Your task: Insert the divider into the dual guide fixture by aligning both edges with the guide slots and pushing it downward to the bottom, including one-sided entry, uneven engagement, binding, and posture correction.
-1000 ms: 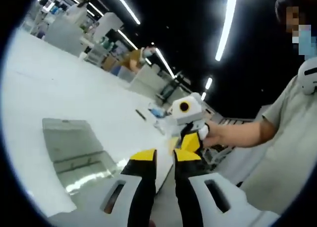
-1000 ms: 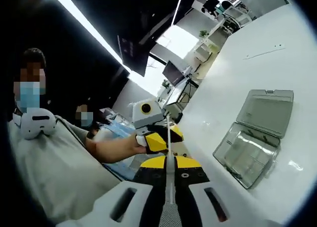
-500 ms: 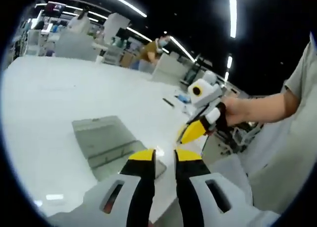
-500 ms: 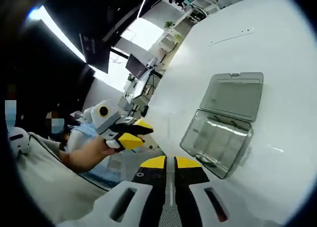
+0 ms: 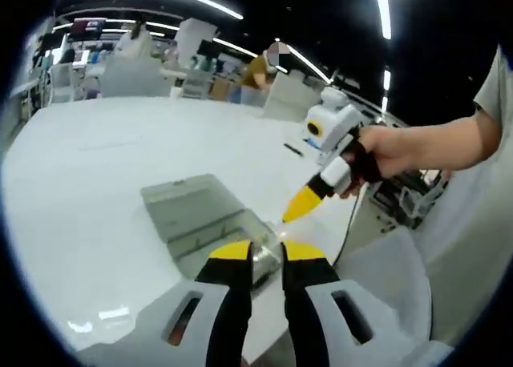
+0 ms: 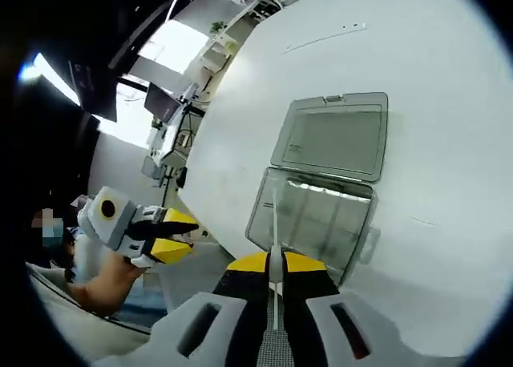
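Translucent divider (image 6: 274, 247), a thin white strip, is pinched edge-on in the right hand-held gripper (image 6: 275, 263), above the open clear fixture box (image 6: 313, 219) on the white worktop (image 6: 449, 135). Left hand-held gripper (image 5: 265, 252) narrow, holding nothing, near the box. Risk: tilted divider enters one slot first and binds.

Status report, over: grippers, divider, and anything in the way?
Right gripper shut on divider, above the open clear case. Left gripper open, empty. Divider not yet in the slots. Nothing in the way.
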A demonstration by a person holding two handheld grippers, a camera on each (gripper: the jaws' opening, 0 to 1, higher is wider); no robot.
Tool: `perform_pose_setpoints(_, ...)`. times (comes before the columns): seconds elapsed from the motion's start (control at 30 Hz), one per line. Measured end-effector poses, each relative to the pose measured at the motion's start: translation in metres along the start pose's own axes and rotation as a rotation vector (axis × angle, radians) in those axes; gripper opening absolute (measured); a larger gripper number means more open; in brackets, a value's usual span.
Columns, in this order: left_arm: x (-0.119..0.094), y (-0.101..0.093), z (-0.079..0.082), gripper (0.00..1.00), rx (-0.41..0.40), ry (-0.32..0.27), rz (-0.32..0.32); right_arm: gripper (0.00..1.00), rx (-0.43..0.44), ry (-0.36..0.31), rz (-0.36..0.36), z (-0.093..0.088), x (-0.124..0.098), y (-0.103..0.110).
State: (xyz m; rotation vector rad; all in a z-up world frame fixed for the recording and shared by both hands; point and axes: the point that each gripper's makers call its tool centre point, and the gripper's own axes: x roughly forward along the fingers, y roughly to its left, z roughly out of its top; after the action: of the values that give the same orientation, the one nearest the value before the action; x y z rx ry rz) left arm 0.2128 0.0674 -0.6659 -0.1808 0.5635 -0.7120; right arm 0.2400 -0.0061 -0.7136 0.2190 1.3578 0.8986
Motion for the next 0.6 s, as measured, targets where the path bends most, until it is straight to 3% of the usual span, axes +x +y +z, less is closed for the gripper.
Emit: perform_pose_setpoints(0.6,-0.003,0.009,-0.010,0.11,0.031,0.004,0.048,0.00,0.120,0.091,-0.134,0.003,0.022,-0.025)
